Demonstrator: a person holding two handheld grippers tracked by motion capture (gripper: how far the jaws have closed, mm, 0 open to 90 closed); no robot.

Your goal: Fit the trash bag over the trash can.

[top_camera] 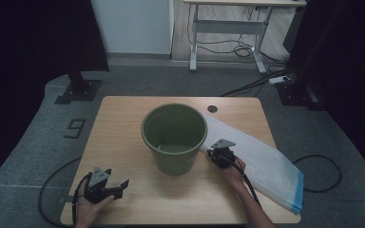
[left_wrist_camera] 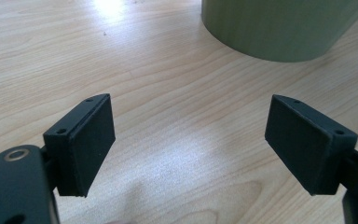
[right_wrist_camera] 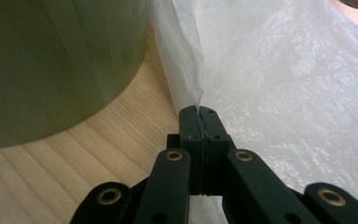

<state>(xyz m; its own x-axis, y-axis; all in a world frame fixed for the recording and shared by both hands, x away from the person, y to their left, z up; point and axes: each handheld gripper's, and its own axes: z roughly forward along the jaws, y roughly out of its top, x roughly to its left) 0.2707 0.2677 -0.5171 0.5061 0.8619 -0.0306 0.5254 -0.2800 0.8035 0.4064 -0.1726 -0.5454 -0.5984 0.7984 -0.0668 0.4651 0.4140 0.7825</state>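
Thin white plastic bag [top_camera: 261,161] lies beside the green bucket [top_camera: 174,137]; limp and slippery, best pinched at its edge, where the right gripper [right_wrist_camera: 199,112] has its jaws clamped. Left gripper [left_wrist_camera: 189,144] gapes idle.

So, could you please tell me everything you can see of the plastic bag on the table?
The plastic bag is thin, translucent white film with a blue band along its near end. It lies flat and slightly crinkled on the table's right side, slanting from behind the green bucket toward the near right corner, which it overhangs a little. The right gripper has its jaws shut on a raised fold of the bag's edge beside the bucket.
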